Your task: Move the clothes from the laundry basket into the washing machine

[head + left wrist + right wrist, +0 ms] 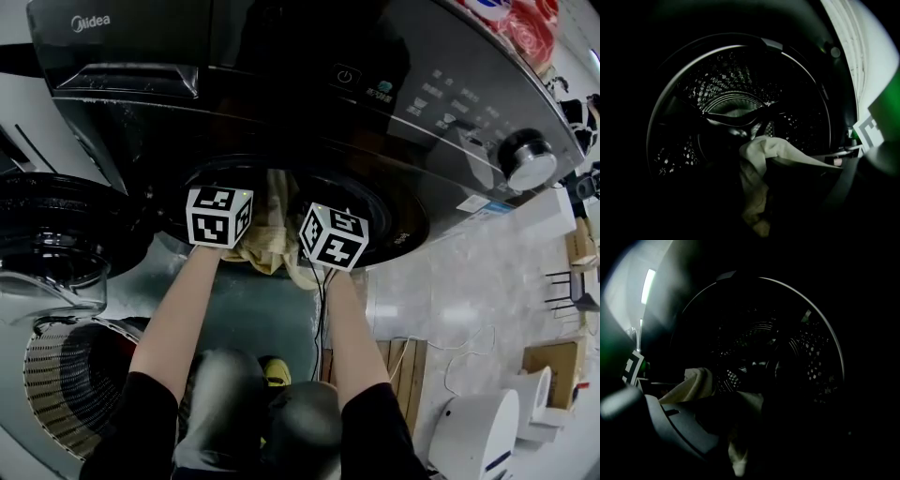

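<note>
**Colour and pattern findings at the drum opening**

I record the washing machine [281,56] as glossy black-grey, with a silver knob [530,161]. Its drum [736,84] is dark, speckled with bright dotted perforations. The cloth [267,239] is plain pale cream-yellow. The left gripper [218,216] and right gripper [334,235] each bear a white cube printed with black square markers. The laundry basket [47,384] shows pale slats around a dark inside. The sleeves [131,422] are black, the shoe [277,372] is yellow and the floor [469,291] is pale grey.
</note>
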`<control>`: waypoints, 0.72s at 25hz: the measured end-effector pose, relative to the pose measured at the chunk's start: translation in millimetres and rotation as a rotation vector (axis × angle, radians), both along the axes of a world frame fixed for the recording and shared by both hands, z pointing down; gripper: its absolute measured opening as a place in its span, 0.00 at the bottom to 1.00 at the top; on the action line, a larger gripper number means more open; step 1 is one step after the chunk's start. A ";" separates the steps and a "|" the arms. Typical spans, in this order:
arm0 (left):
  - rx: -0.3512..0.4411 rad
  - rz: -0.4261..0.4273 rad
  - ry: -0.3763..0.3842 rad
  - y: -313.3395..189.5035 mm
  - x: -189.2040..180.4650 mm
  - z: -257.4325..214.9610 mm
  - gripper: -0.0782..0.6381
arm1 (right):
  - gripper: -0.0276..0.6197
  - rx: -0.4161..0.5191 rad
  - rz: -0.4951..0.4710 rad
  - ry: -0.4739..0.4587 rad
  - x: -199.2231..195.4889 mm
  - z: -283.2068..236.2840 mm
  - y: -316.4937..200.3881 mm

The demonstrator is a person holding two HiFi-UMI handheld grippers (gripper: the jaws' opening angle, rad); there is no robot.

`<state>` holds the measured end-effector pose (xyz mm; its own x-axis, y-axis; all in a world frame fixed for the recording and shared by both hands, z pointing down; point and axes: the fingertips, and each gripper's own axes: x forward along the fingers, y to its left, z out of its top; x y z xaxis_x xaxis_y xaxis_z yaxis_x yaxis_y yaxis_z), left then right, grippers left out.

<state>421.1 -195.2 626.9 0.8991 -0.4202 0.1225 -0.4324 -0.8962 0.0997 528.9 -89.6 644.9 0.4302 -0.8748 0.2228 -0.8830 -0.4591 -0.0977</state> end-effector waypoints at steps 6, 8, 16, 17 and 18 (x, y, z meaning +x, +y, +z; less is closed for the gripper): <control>-0.039 -0.017 -0.047 -0.4 -0.9 14.3 0.32 | 0.40 0.007 -0.008 -0.001 -2.0 -8.5 -2.8; -0.044 -0.016 -0.045 0.8 -1.0 14.6 0.32 | 0.40 0.011 -0.010 -0.006 -3.2 -10.0 -3.1; -0.051 -0.028 -0.042 -0.6 -3.8 11.9 0.32 | 0.39 0.033 -0.015 -0.009 -3.8 -13.0 -0.4; -0.045 -0.030 -0.038 -0.6 -4.2 9.7 0.32 | 0.39 0.035 -0.015 -0.007 -3.8 -14.0 -0.1; -0.034 -0.027 -0.035 0.1 -4.0 6.5 0.32 | 0.38 0.038 -0.014 -0.006 -3.7 -15.1 0.4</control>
<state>417.1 -195.1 633.4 0.8822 -0.4397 0.1682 -0.4605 -0.8803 0.1142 525.2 -89.2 629.9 0.4169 -0.8885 0.1917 -0.8886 -0.4427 -0.1198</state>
